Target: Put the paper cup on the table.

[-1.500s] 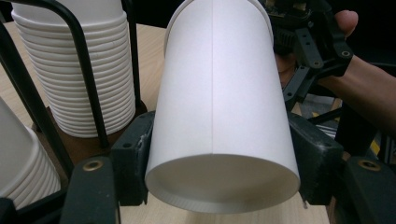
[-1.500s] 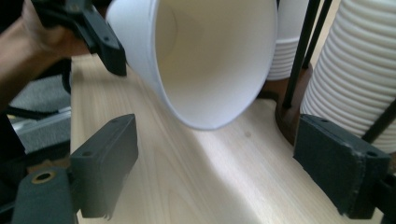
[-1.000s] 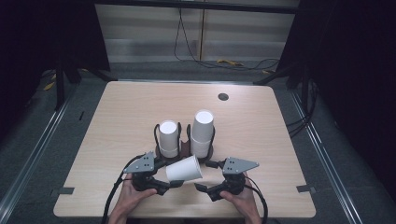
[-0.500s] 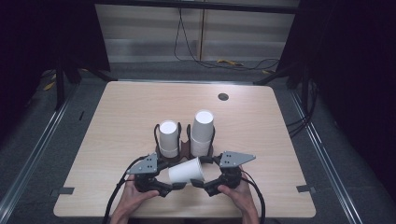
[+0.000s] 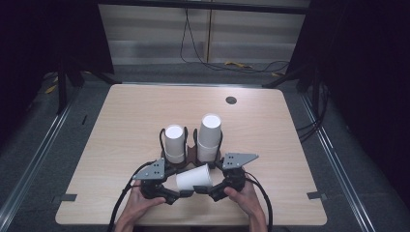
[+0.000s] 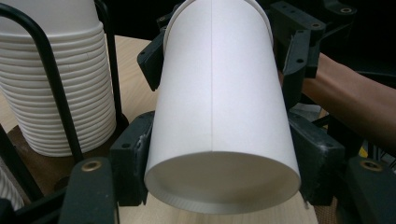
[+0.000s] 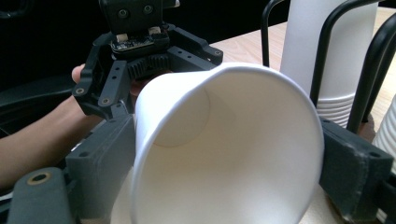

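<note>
A white paper cup (image 5: 193, 179) lies on its side above the table's near edge, held between both grippers. My left gripper (image 5: 181, 187) is shut on its narrow base end. In the left gripper view the cup (image 6: 219, 93) has its recessed bottom toward the camera, with a black pad pressed to each side. My right gripper (image 5: 211, 186) is shut on the wide rim end. In the right gripper view the cup's open mouth (image 7: 224, 154) faces the camera between my jaws, and the left gripper (image 7: 135, 51) shows behind it.
Just beyond the held cup, a black wire holder (image 5: 192, 152) carries two stacks of white cups, a shorter left stack (image 5: 174, 142) and a taller right stack (image 5: 210, 137). The wooden table (image 5: 121, 121) has a dark round grommet (image 5: 231, 100) at the far right. Both hands are at the front edge.
My right gripper has slid a little left, in onto the cup's rim end. The cup and my left gripper have stayed about where they were.
</note>
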The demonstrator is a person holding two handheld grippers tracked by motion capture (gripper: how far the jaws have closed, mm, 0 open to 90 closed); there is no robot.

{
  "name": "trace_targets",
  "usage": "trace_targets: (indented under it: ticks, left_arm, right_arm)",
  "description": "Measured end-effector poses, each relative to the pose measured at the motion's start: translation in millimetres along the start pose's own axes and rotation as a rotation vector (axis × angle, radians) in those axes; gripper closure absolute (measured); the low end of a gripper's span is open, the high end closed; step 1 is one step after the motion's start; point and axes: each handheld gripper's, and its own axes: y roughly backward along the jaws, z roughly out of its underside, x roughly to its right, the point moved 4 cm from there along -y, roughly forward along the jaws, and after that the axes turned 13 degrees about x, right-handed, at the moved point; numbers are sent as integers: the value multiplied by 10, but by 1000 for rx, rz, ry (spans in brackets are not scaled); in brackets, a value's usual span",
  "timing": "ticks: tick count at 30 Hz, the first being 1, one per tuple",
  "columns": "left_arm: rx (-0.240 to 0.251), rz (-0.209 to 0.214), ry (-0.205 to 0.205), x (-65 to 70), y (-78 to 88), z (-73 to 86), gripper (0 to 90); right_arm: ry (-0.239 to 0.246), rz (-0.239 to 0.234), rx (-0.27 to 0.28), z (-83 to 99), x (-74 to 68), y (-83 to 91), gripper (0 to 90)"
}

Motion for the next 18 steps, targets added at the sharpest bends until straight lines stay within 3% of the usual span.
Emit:
trace_targets:
  ticks: [12,18]
  left_arm:
    - [9,6,40,-33,-22,5,289]
    - [13,-12,25,-42,-34,-1,246]
  right_arm:
    - [-7,-13,22,-26,3,61,200]
    - [-13,-21,29,-35,2,85,229]
